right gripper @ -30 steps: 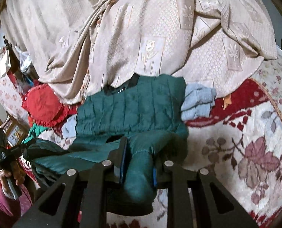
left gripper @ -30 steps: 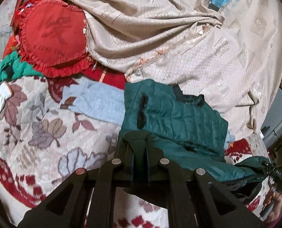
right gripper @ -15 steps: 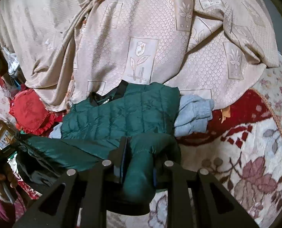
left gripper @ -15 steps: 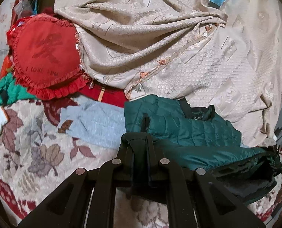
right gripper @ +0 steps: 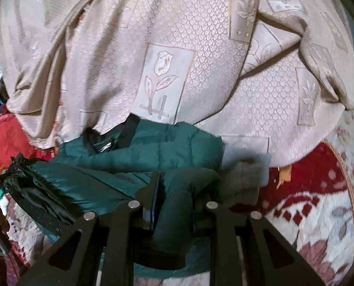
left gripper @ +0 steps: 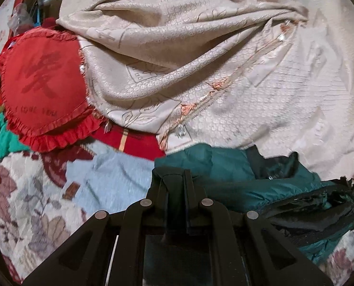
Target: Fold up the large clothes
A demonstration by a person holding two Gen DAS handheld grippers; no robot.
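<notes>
A dark green quilted puffer jacket [left gripper: 227, 166] lies on the patterned bedspread, its black collar toward the beige blanket; it also shows in the right wrist view [right gripper: 167, 143]. My left gripper [left gripper: 174, 178] is shut on the jacket's hem at one corner. My right gripper [right gripper: 174, 188] is shut on a thick bunch of the jacket's hem at the other corner. Both hold the bottom edge lifted over the jacket's body, with the black lining [left gripper: 315, 212] hanging between them.
A large beige patterned blanket [left gripper: 200, 59] is heaped behind the jacket. A red heart cushion [left gripper: 41, 85] lies at the left. A light blue garment [left gripper: 115, 181] lies under the jacket, also in the right wrist view [right gripper: 246, 174]. The floral bedspread [right gripper: 320, 209] spreads below.
Both grippers have carried the jacket's bottom edge forward toward the collar. The lower half now covers most of the quilted body, and the beige blanket looms closer.
</notes>
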